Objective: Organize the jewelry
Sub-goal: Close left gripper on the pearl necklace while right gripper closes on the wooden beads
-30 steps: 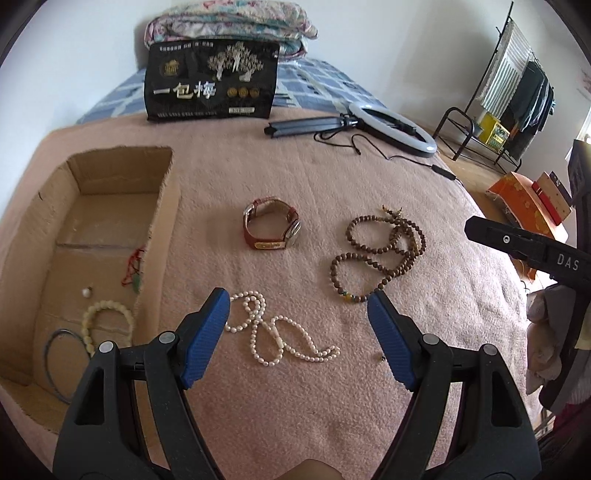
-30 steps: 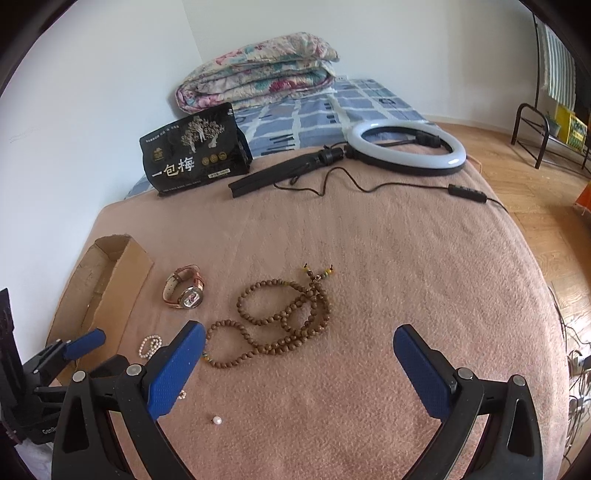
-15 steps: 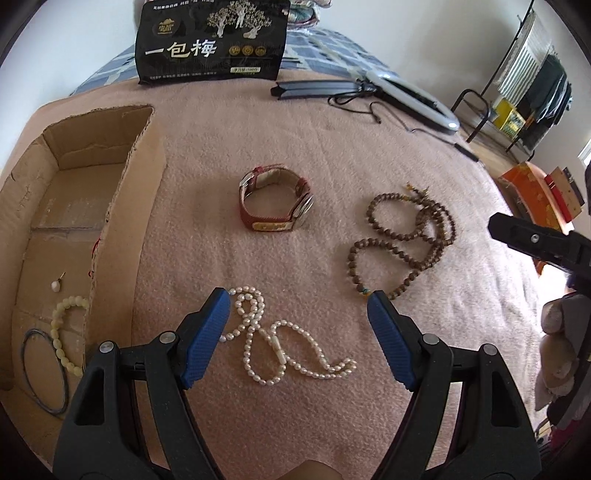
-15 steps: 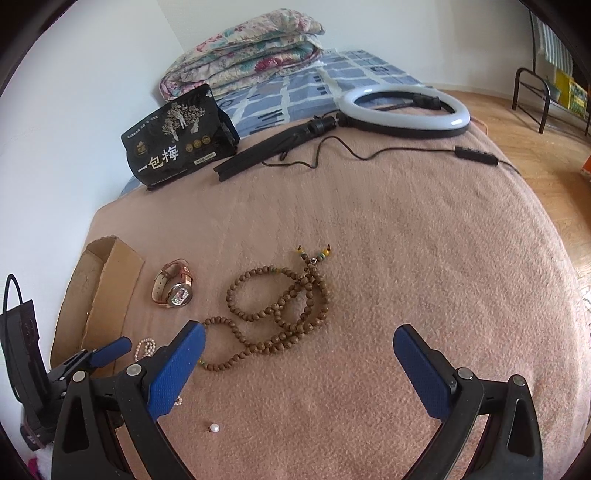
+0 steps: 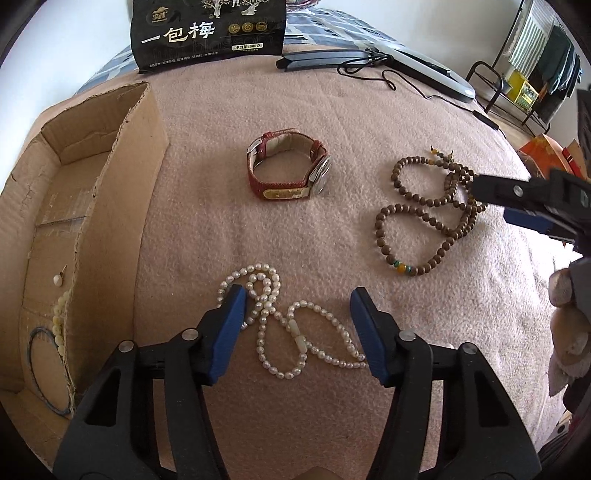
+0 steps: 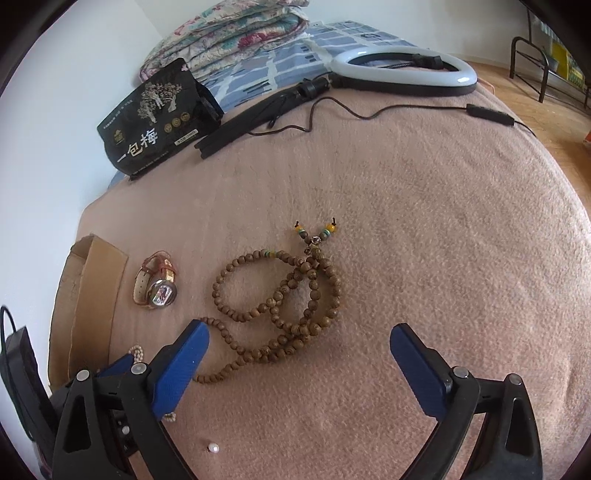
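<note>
The left gripper (image 5: 297, 299) had just been closing, its blue pads straddling the pearl necklace (image 5: 284, 325) on the pink blanket (image 5: 207, 229) without pressing it. The right gripper (image 6: 299, 341) stood wide open and empty over the wooden bead string (image 6: 280, 306). The watch (image 5: 288, 170) lay beyond, near the cardboard box (image 5: 122, 184).

Ring light (image 6: 402, 70), black pouch (image 5: 210, 31)

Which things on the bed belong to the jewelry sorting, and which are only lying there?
Belong to the job:
- pearl necklace
- red-strap watch
- wooden bead strand
- loose pearl
- cardboard box, with a few pieces inside

Just lying about:
- black snack bag
- ring light and its cable
- folded quilt
</note>
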Tool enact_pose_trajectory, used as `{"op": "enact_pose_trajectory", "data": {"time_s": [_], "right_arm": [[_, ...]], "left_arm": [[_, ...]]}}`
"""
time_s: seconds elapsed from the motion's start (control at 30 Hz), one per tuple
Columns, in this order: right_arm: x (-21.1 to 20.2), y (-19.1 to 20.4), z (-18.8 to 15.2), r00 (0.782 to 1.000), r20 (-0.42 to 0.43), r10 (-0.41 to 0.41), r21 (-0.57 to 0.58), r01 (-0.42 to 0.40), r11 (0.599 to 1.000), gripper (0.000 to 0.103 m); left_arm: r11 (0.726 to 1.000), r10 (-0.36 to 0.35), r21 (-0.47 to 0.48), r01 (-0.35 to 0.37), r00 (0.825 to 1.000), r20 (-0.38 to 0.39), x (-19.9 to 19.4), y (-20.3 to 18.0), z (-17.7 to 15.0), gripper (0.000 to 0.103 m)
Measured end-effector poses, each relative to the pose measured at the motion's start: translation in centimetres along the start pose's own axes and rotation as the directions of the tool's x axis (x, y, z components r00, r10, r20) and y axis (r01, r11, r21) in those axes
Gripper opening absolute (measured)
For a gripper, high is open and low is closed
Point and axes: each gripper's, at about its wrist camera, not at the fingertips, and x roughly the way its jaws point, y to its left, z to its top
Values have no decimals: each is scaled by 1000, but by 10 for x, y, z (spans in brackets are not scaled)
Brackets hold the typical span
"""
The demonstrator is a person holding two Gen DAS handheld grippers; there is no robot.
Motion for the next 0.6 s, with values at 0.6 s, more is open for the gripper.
{"op": "enact_pose_trajectory", "data": {"time_s": [0.6], "right_arm": [[34,27,6,969,29,-244,-115,246,962,71]], "left_arm": [[999,4,43,-5,999,32,1,-4,-4,22]]}}
